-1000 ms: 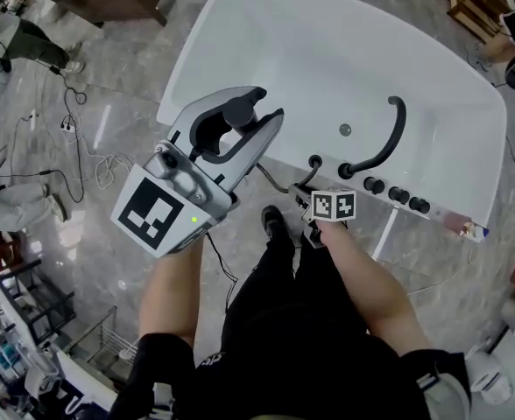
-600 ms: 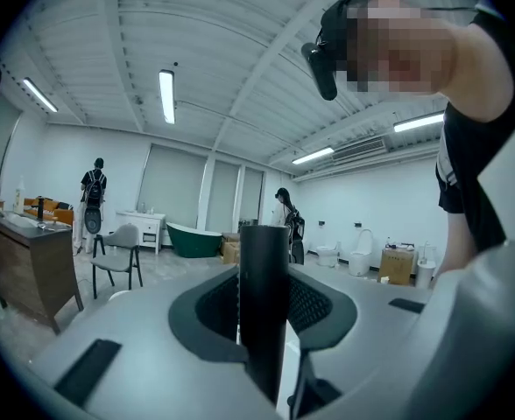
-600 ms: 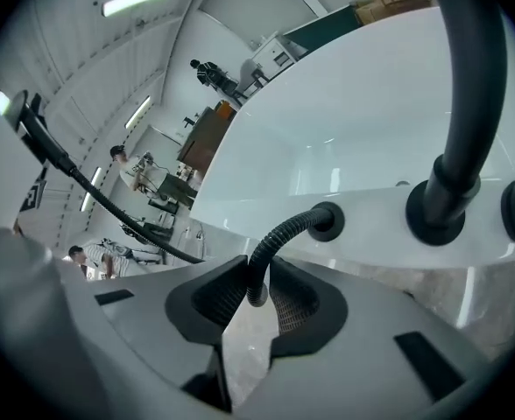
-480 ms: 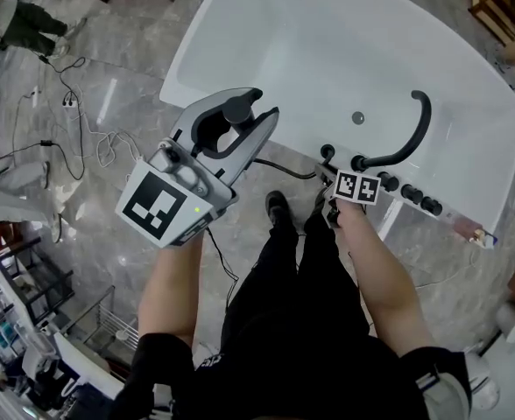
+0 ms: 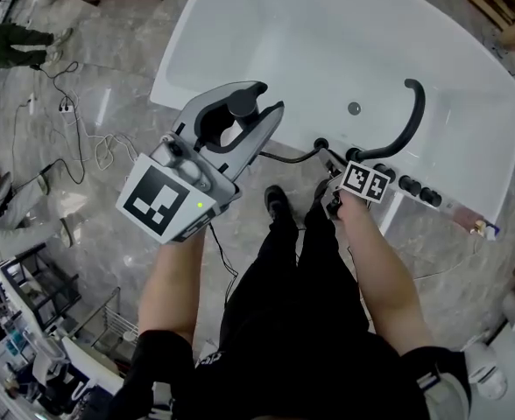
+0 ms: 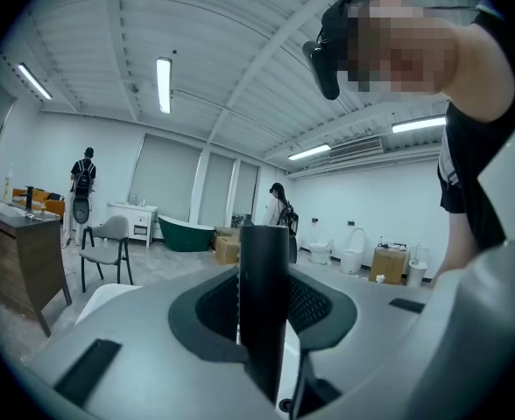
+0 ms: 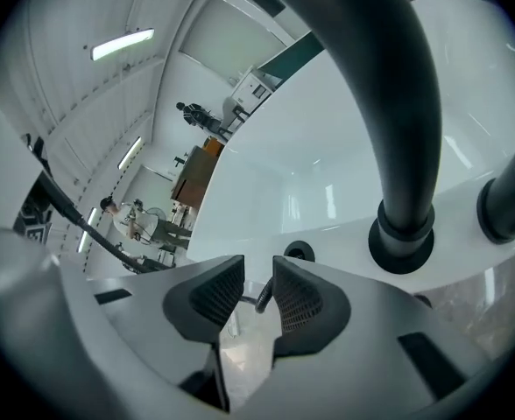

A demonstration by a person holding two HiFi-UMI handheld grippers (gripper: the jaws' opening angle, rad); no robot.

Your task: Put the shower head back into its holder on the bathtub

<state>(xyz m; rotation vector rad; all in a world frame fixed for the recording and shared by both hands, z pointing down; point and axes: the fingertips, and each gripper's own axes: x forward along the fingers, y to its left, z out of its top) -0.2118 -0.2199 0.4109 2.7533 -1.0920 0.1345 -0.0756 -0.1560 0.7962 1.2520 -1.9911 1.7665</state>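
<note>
Head view looks steeply down on the bathtub (image 5: 310, 42); right gripper view, close, apparently shares its faucet (image 5: 412, 116); left gripper view looks level roomward.

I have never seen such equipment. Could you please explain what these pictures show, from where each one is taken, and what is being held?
There is no robot here: a person holds a two-jaw gripper in each hand. The head view comes from a camera on the person's head, looking down at a white bathtub. The other two pictures come from cameras riding on the grippers, each looking along its own jaws. The left gripper is closed on a black shower head, whose hose runs to the tub's rim. The right gripper is low by that rim, near the curved black tap and a small round hole, probably the holder. Its jaws have just been opening; a bit of hose shows in the gap, but the pads do not press on it.
</note>
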